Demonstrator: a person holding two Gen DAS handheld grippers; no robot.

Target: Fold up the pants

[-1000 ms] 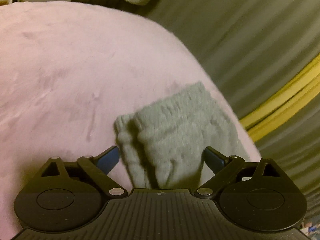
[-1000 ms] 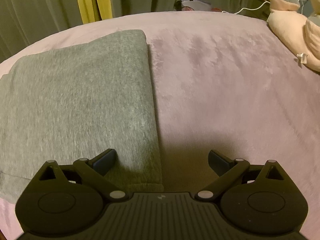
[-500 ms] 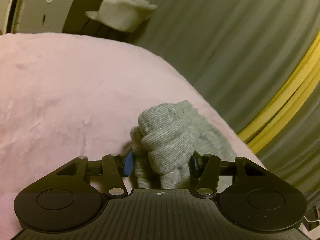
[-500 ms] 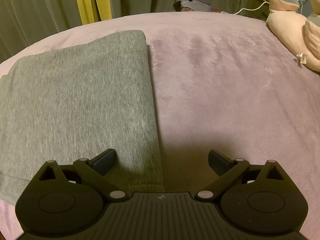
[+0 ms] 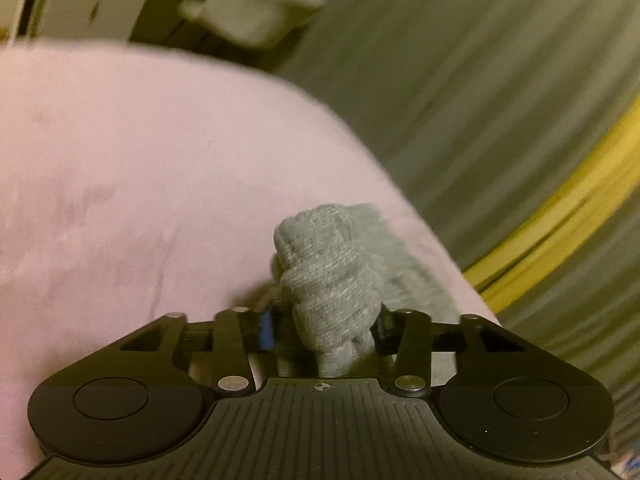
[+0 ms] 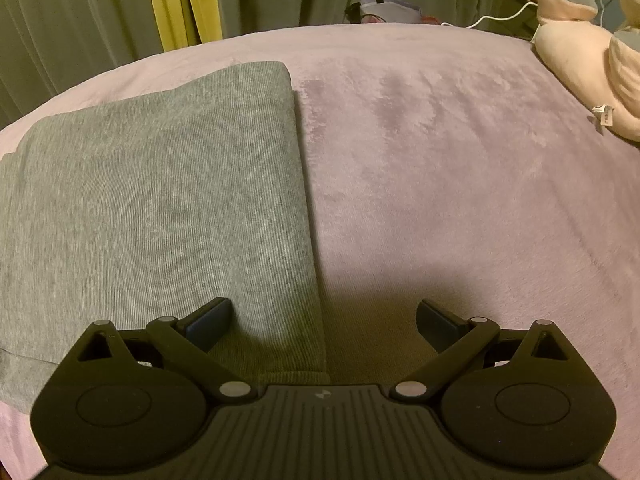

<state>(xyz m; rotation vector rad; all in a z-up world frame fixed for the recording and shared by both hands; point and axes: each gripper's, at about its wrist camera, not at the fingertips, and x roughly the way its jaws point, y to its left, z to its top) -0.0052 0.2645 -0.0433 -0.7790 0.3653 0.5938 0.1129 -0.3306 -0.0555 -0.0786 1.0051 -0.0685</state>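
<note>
Pink plush bedspread [image 6: 460,184]: fills both views, smooth.

Olive curtains [image 6: 80,12] with a yellow stripe [image 6: 180,0]: behind the bed, 11 o'clock in the right wrist view.

Grey pants [image 6: 160,200]: folded flat on the bedspread, 9 to 10 o'clock of the right wrist view; straight edge running toward 6 o'clock.

Cream plush pillow [image 6: 580,60]: 2 o'clock, at the bed's far corner.

Right gripper [image 6: 324,320]: jaws spread wide, holding nothing, straddling the pants' edge.

Left gripper [image 5: 324,330]: jaws closing, pads pressing a bunched wad of the pants [image 5: 332,276], which rises toward 12 o'clock.

White cable [image 6: 500,16]: 1 o'clock, beyond the bed.
</note>
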